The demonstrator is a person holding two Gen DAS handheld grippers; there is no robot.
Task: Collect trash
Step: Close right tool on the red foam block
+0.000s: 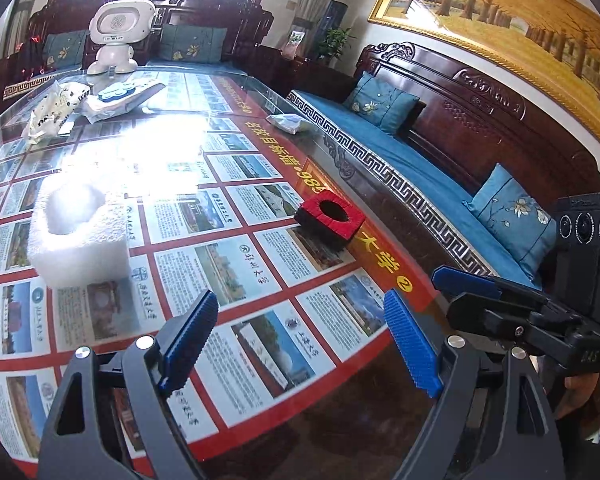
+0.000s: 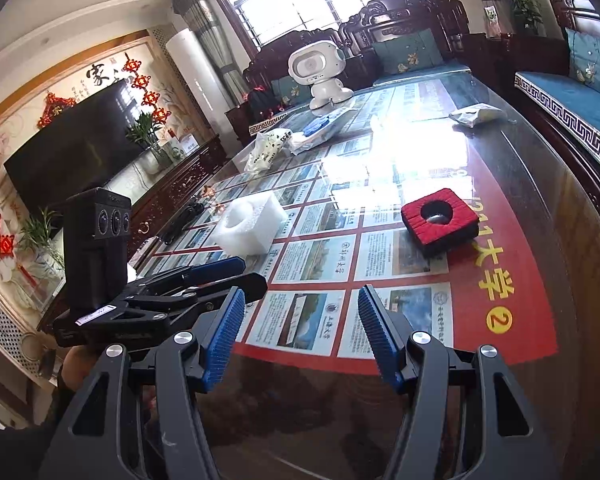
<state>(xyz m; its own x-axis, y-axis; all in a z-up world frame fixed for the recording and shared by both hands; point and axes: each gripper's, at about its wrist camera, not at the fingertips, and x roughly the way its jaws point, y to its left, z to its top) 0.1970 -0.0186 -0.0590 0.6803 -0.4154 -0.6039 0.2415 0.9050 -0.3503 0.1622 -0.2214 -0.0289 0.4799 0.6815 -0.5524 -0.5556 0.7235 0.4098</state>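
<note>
1. Currently the left gripper point(image 1: 304, 338) hangs over the near edge of the glass-topped table point(image 1: 340, 412), its blue ribbed pads spread wide with nothing between them.
2. Beside it, the right gripper point(image 2: 300, 338) also stands parted and empty above the same near edge; its jaws are set narrower than the left's.
3. Each gripper shows in the other's view: the right one point(image 1: 472, 284) at the right of the left wrist view, the left one point(image 2: 228, 272) at the left of the right wrist view.
4. A white foam block with a round hollow point(image 1: 78, 228) rests on the table ahead and to the left, well apart from both grippers.
5. A red-topped square block with a dark round hole point(image 2: 440, 222) lies ahead on the right, near the table's red border.
6. Farther back sit a crumpled white printed bag point(image 1: 54, 110), a clear wrapper holding something blue point(image 1: 120, 96), and what seems to be a small grey packet point(image 2: 474, 114) near the sofa side; glare blurs it.
7. A white toy robot point(image 2: 320, 76) stands at the far end.
</note>
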